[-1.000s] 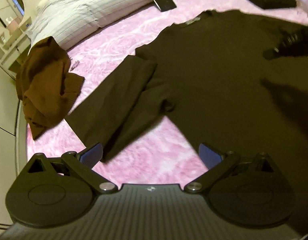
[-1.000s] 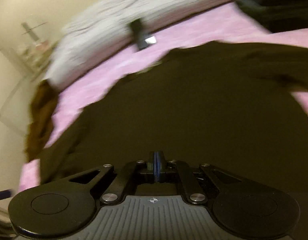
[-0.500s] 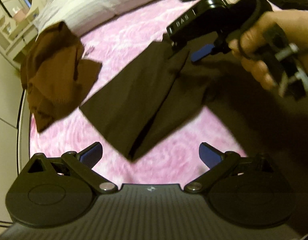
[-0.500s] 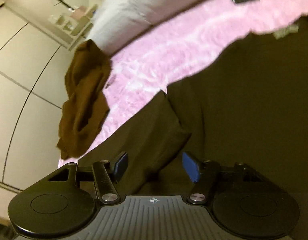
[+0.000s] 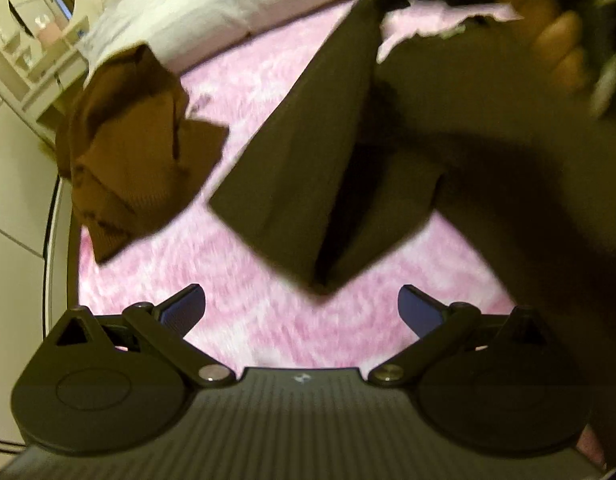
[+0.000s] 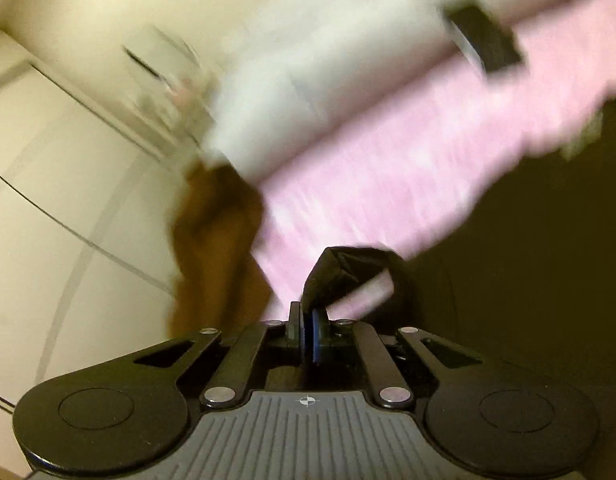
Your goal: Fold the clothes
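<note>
A dark long-sleeved top (image 5: 487,152) lies on the pink bedspread (image 5: 268,320). Its left sleeve (image 5: 308,152) is lifted and hangs as a flap. My right gripper (image 6: 308,332) is shut on a pinched fold of the sleeve (image 6: 347,276); the hand holding it shows blurred at the top right of the left wrist view. My left gripper (image 5: 302,306) is open and empty, hovering over the bedspread just below the sleeve's cuff end. The top's body (image 6: 527,260) fills the right of the right wrist view.
A crumpled brown garment (image 5: 136,140) lies at the bed's left edge, also in the right wrist view (image 6: 216,248). A white pillow (image 5: 228,4) lies along the far side, with a dark phone (image 6: 483,40) by it. Wardrobe doors (image 6: 68,200) stand left.
My right gripper closed on the sleeve near the shoulder and lifted it up and away. The sleeve now hangs raised. My left gripper stayed open and moved a little closer.
</note>
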Demonstrator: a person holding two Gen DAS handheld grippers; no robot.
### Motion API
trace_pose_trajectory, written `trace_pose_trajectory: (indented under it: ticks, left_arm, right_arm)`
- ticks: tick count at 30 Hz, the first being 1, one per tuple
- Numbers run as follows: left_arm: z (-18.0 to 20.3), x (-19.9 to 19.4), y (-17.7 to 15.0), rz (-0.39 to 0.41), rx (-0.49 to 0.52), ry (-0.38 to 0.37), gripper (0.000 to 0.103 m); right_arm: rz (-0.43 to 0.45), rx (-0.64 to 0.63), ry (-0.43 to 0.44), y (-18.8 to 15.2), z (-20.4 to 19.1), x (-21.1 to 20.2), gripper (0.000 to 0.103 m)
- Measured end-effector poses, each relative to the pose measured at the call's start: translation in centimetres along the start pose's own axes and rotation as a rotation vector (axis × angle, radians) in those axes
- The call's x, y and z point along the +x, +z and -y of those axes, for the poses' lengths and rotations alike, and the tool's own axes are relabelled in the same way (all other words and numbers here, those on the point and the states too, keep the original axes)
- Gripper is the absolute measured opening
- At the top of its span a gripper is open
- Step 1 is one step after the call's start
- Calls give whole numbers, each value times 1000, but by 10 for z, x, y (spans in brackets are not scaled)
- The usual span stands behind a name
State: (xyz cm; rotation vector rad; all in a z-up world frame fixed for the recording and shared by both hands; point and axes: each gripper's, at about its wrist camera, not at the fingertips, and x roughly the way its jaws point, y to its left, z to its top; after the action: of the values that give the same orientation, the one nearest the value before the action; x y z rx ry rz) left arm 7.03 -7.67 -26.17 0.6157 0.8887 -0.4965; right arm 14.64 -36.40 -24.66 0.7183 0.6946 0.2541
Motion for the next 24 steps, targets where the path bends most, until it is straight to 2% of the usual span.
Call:
trace_pose_trajectory:
  ticks: [3, 5, 7, 10, 11, 13, 16, 20, 24]
  left_arm:
    - [8, -11, 13, 43, 1, -14, 101]
    - [19, -13, 21, 57, 13, -37, 101]
    - [34, -11, 29, 59, 38, -60, 101]
    - [60, -2, 40, 55, 79, -91, 101]
    - [68, 1, 44, 53, 91, -103, 101]
    - [85, 5, 51, 52, 120, -109, 101]
    - [106, 7, 61, 56, 157, -124, 101]
    - [127, 5, 71, 64, 204, -139, 101]
    - [145, 7, 77, 63, 230, -165, 101]
  right_arm:
    - [204, -62, -34, 29, 0, -93, 2]
    - [306, -92, -154, 33, 21, -157, 2]
    - [324, -75, -322, 22, 62, -199, 2]
    - [242, 106, -508, -7, 150, -220, 2]
    - [220, 114, -541, -16, 170, -221, 2]
    - [177, 184, -566, -32, 208, -220, 2]
    - [153, 243, -574, -47, 235, -220, 2]
    - [164, 250, -532, -45, 236, -235, 2]
    - [260, 188, -514, -29, 216, -266, 2]
